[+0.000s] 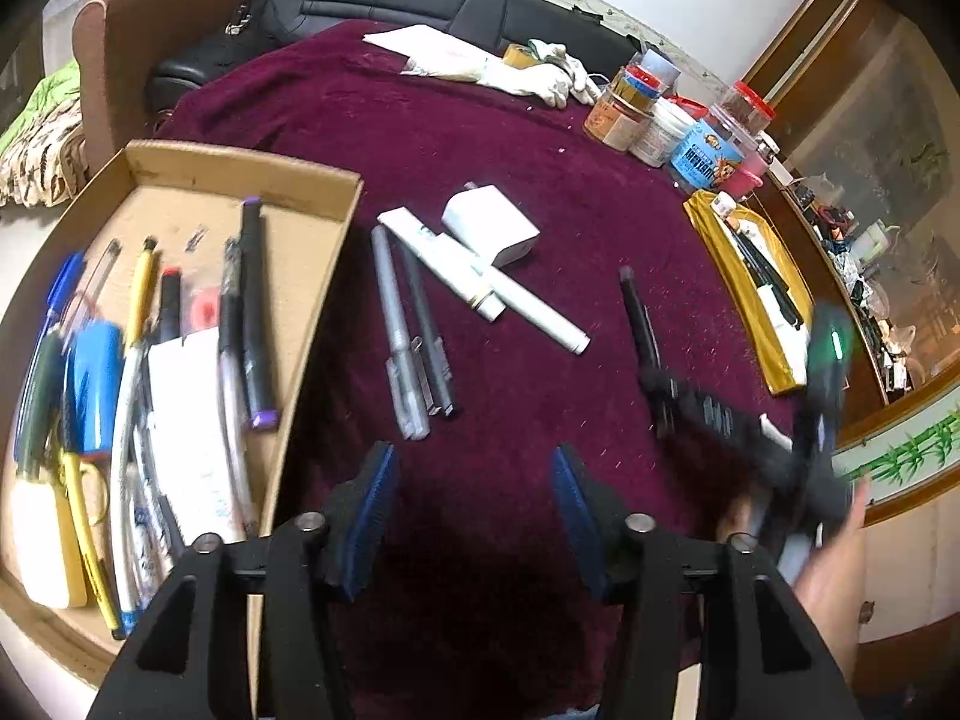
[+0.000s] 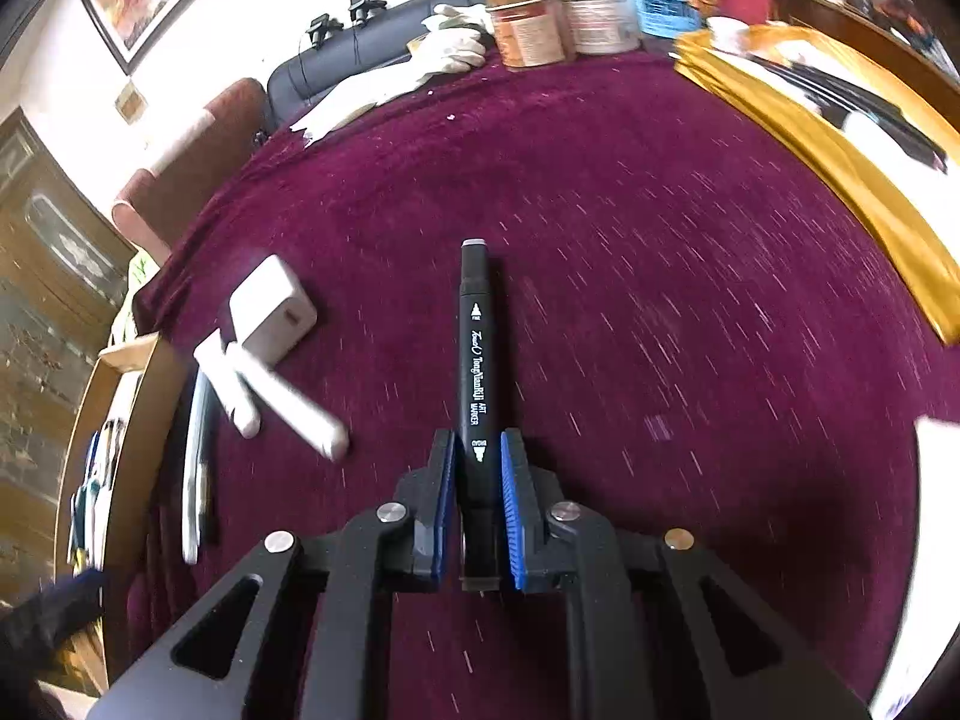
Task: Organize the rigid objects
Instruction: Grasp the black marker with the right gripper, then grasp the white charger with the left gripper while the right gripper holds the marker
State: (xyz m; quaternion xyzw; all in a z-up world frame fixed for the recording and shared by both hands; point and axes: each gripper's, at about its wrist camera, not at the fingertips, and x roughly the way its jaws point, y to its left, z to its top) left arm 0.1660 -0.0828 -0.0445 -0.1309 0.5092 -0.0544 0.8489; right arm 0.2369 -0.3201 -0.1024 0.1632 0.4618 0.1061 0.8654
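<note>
A dark crimson velvet cloth [image 1: 480, 138] covers the table, with a black leather sofa behind it and a cluster of jars at its far edge. The landmark here is the shallow brown cardboard tray [image 1: 240, 162] already filled with pens and markers.

The right gripper [image 2: 478, 480] has its blue-padded jaws drawn narrow around the rear end of a black art marker with white lettering [image 2: 474, 360]; the pads sit against the barrel on both sides, and most of the marker sticks out ahead of the fingertips. In the left wrist view the same marker [image 1: 639, 318] lies well apart from the tray, on the far side of the loose pens.

The left gripper [image 1: 474, 498] stands moderately wide with nothing between its jaws, hovering over bare cloth just beside the tray's near corner.

Risks, as I judge them: the grip is at one end, so the long free length could swing or slip out during a lift, especially on a smooth round barrel. Both views are streaked with blur, suggesting quick motion, which would worsen any slip. Carrying it toward the tray also means passing over the white rectangular charger block [image 1: 489, 228], the two white plastic pens [image 1: 480, 276] and the grey and dark pens [image 1: 414, 330] lying between; a low pass could knock them about.
</note>
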